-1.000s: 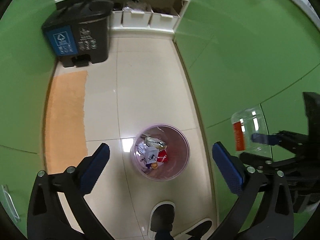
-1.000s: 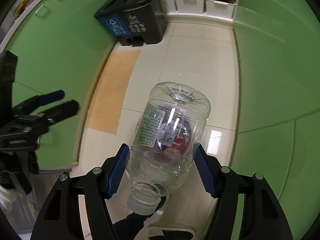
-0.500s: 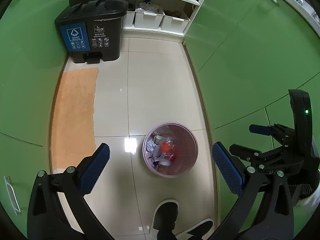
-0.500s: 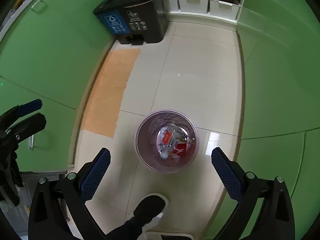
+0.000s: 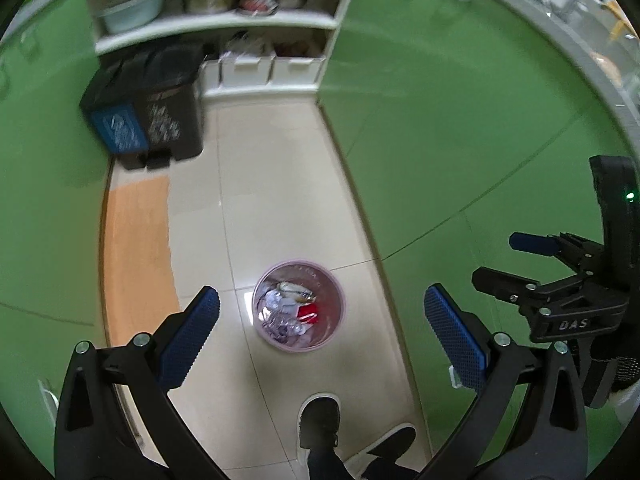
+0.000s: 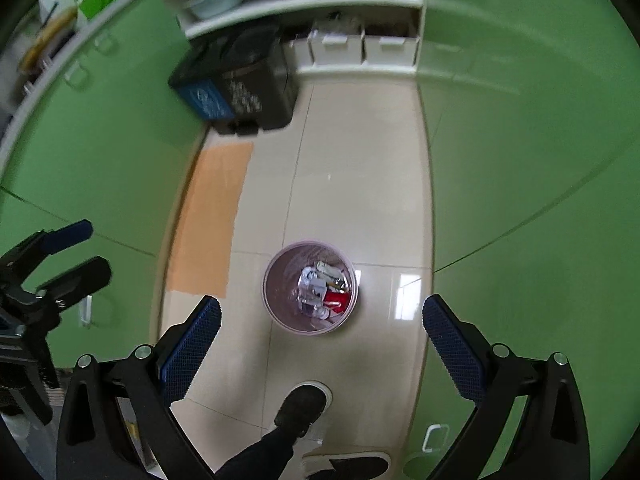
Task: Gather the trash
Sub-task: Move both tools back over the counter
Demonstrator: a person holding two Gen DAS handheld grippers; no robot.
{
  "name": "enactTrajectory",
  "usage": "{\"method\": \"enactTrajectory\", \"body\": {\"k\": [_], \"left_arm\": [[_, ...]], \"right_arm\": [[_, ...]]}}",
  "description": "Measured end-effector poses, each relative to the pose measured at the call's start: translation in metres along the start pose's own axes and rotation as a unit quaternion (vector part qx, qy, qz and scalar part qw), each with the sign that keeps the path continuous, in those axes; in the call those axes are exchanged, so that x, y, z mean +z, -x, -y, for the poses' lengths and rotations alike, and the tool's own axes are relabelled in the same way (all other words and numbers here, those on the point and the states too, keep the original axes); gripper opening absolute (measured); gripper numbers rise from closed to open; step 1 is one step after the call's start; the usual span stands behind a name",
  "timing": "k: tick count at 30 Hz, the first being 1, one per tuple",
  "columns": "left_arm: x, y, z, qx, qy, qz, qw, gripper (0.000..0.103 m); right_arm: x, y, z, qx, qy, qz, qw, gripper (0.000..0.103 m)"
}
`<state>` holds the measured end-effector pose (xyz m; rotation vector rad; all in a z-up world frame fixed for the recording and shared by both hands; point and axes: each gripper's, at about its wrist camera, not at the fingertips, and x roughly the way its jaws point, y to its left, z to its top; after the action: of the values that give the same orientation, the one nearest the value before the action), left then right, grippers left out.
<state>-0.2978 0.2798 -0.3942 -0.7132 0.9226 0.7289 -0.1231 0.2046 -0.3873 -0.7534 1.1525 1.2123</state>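
A small pink round trash bin stands on the tiled floor far below, filled with crumpled wrappers, a clear plastic bottle and something red. It also shows in the right wrist view. My left gripper is open and empty, high above the bin. My right gripper is open and empty, also high above it. The right gripper shows at the right edge of the left wrist view, and the left gripper at the left edge of the right wrist view.
A black two-part pedal bin with a blue label stands at the far end by white shelves with storage boxes. Green cabinet fronts line both sides of the narrow floor. An orange mat lies left. The person's shoes are below.
A second ago my right gripper held a clear plastic bottle; it opened and the bottle now lies in the pink bin. Both grippers have since risen, so the bin looks smaller.
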Motion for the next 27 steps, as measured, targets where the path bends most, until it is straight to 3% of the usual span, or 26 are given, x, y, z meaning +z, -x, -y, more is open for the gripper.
{"method": "enactTrajectory", "body": {"k": [7, 14, 20, 27], "left_arm": [[0.036, 0.100, 0.071, -0.023, -0.055, 0.029, 0.9978, 0.100], [0.059, 0.177, 0.147, -0.064, -0.120, 0.044, 0.9898, 0.100], [0.073, 0.219, 0.226, -0.116, -0.187, 0.051, 0.9741, 0.100], [0.073, 0.237, 0.324, -0.173, -0.271, 0.049, 0.9456, 0.100]], "right_arm": [[-0.008, 0.160, 0.005, -0.017, -0.028, 0.078, 0.996, 0.097], [-0.038, 0.281, 0.028, -0.041, -0.084, 0.135, 0.986, 0.097], [-0.086, 0.361, 0.067, -0.088, -0.151, 0.170, 0.970, 0.097], [-0.153, 0.425, 0.115, -0.146, -0.241, 0.203, 0.938, 0.097]]}}
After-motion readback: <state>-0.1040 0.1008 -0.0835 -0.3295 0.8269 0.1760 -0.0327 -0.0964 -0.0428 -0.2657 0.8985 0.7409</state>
